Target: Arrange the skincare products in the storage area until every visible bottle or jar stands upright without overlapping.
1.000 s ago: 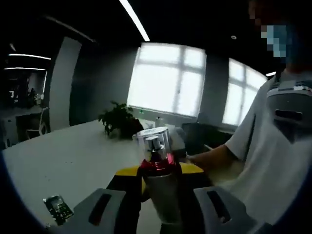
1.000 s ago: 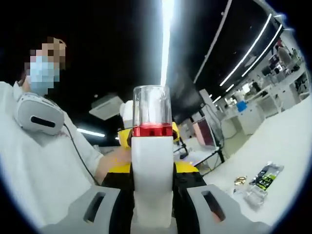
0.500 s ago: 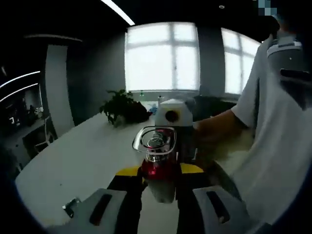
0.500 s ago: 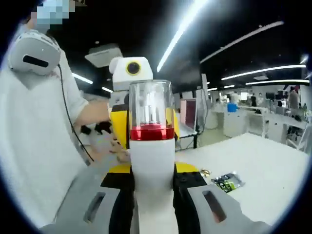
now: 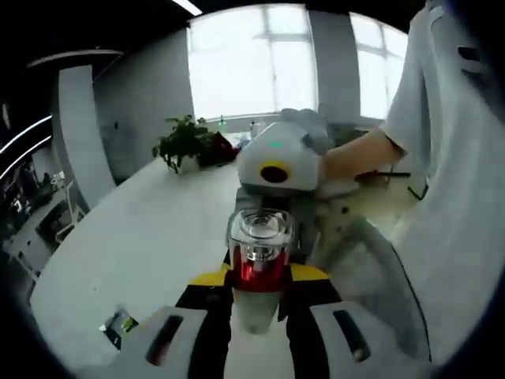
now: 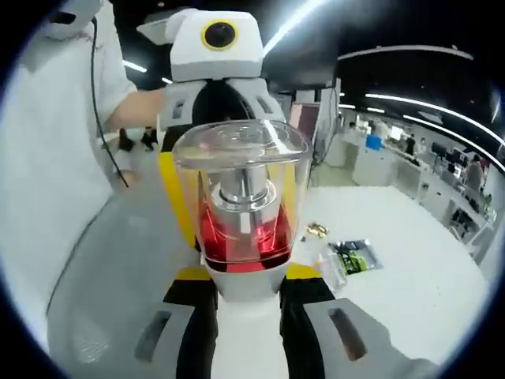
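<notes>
White table (image 5: 134, 237) runs w/ a curved edge toward the windows; a potted plant (image 5: 183, 142) stands at its far end, and a small dark packet (image 5: 118, 325) lies flat near the close edge, well apart from the plant. In right gripper view the table (image 6: 410, 300) carries a dark-green sachet (image 6: 353, 256), a small gold item (image 6: 316, 230) just beside it, and clear wrap (image 6: 331, 272) touching the sachet's near side.

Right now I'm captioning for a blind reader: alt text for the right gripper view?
A white bottle with a clear cap and red collar sits clamped in the right tool. The left tool faces it closely, above a white table with small packets.
</notes>
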The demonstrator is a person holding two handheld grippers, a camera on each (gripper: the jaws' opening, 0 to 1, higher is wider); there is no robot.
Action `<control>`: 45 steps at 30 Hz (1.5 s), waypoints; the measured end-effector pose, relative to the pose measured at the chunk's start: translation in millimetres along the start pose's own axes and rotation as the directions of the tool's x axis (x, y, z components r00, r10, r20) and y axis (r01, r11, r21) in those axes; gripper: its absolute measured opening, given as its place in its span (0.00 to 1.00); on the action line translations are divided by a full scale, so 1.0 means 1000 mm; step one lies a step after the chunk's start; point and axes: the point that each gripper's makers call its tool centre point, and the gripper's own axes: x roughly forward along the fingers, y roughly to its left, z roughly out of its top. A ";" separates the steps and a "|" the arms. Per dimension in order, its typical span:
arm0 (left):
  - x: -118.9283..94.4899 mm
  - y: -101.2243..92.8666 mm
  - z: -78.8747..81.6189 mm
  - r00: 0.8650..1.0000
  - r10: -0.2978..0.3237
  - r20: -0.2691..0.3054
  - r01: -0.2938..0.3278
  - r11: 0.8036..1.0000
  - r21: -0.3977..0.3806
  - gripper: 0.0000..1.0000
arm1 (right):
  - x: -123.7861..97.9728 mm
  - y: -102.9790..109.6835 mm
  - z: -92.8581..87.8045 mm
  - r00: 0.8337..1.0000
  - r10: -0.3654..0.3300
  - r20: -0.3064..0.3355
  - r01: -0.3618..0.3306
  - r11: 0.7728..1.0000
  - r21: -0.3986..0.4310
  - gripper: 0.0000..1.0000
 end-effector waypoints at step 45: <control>0.080 0.029 -0.098 0.988 -0.115 -0.100 0.115 0.993 -0.002 0.22 | 0.041 -0.026 -0.130 0.976 -0.020 -0.218 0.039 0.996 0.080 0.29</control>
